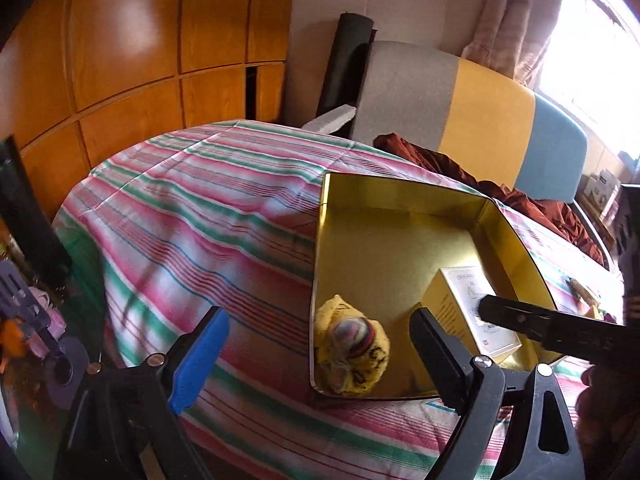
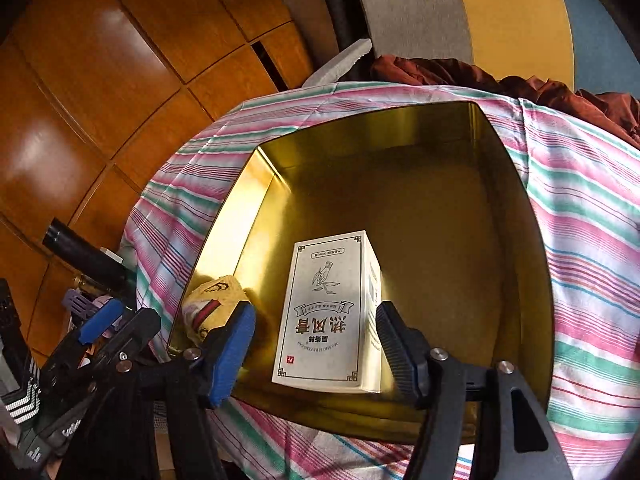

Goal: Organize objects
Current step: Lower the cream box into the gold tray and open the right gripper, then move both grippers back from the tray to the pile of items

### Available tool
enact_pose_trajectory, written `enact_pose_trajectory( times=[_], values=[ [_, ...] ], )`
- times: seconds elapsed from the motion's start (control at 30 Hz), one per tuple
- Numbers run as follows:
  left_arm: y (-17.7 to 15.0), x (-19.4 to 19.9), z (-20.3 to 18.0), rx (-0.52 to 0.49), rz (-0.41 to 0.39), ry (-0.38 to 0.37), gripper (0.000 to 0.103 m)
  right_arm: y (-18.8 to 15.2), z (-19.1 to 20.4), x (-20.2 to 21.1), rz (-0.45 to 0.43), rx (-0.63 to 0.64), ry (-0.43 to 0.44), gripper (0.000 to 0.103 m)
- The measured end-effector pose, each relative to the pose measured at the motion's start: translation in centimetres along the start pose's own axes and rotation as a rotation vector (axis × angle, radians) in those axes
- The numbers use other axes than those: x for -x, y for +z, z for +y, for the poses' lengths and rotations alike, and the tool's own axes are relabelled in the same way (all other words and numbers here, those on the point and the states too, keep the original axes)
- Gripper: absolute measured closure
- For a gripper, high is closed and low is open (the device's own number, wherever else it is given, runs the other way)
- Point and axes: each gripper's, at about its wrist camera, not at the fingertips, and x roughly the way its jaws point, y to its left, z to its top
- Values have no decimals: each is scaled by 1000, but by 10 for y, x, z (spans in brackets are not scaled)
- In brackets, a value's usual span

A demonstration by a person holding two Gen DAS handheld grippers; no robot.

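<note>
While a gold tin (image 2: 516,240) sits open on the striped cloth (image 1: 208,216) that covers the table, the right gripper (image 2: 316,344) hangs over the tin's near edge with its jaws spread wide, one finger on each side of a white box (image 2: 326,312) and neither pad touching it. That box lies flat on the tin floor near the front wall, its printed face up, with a line drawing and dark characters that read upside down from the right wrist camera. To the left of the box, in the tin's near left corner, rests a yellow knitted item (image 1: 352,346) with red and black stripes and dark lettering; it lies close against the side wall. From the left wrist camera, the left gripper (image 1: 320,344) is poised low at the tin's left rim, its jaws also parted wide and holding nothing; the blue pad (image 1: 198,358) is over the cloth outside the tin, and the black finger is over the tin's near part. One black finger of the right gripper crosses that view from the right, above the white box. Behind the table stands a chair back (image 1: 468,120) in grey, yellow and blue bands, with a rust-red cloth (image 1: 452,162) bunched at the table's far edge, and wooden cabinet doors (image 1: 132,48) fill the left.
</note>
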Motion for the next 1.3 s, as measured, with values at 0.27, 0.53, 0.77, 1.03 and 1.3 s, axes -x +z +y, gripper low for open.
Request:
enact_pose_trajectory(
  times=[0.27, 0.53, 0.77, 1.03, 1.3],
  values=[
    [4, 14, 5, 24, -28, -14, 11, -4, -2, 41, -90, 41, -98, 31],
    [9, 25, -27, -43, -35, -77, 11, -13, -42, 89, -136, 44, -277, 22],
    [11, 34, -61, -123, -34, -138, 9, -22, -98, 125, -162, -28, -399, 20],
    [10, 37, -94, -201, -28, -191, 8, -27, -162, 165, -220, -117, -533, 17],
    [5, 38, -139, -306, -18, -258, 8, -48, -244, 218, -324, -310, -687, 17]
  ],
)
